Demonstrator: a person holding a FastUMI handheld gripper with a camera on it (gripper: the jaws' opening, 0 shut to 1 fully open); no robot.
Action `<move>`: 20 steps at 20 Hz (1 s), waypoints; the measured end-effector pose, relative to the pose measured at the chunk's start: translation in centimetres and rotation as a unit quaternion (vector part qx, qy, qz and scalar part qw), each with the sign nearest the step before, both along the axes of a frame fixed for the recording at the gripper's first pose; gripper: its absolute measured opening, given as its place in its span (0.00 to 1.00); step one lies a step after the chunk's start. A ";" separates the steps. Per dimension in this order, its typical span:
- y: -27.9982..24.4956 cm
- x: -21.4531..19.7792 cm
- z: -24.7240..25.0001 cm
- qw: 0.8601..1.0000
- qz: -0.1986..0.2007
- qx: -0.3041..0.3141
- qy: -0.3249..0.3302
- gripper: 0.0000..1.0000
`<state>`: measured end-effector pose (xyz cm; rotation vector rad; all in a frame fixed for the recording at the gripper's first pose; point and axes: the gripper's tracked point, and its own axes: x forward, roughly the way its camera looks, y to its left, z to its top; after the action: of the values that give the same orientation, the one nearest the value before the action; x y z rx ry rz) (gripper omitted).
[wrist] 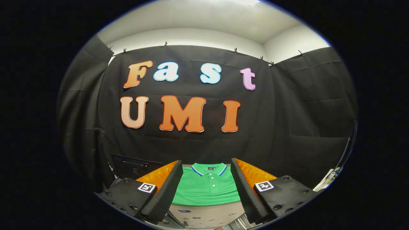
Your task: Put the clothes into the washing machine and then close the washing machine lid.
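Observation:
A green polo shirt (206, 188) with a blue-and-white striped collar lies folded flat on a surface just ahead of the fingers, its collar toward the black booth wall. My gripper (207, 188) is open, with the two black foam-padded fingers (166, 191) standing wide apart on either side of the shirt as seen from above it; nothing is held between them. Below the shirt, close to the camera, a pale panel with small dark marks (204, 215) shows, possibly the washing machine's top; its lid cannot be made out.
A dark box-like object (134, 166) sits low against the wall to the left of the fingers. A thin dark frame with pale parts (338, 166) rises to the right. Black cloth walls close in ahead and on both sides.

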<state>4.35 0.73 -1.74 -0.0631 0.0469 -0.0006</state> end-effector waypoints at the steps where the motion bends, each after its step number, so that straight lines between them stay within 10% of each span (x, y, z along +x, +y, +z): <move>1: -0.1 0.6 -0.3 1.000 0.000 -0.001 0.004 0.97; 20: -3.9 19.2 -18.0 0.976 0.006 0.022 0.216 0.98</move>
<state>23.54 -3.19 -19.74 -0.0180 0.4810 0.0272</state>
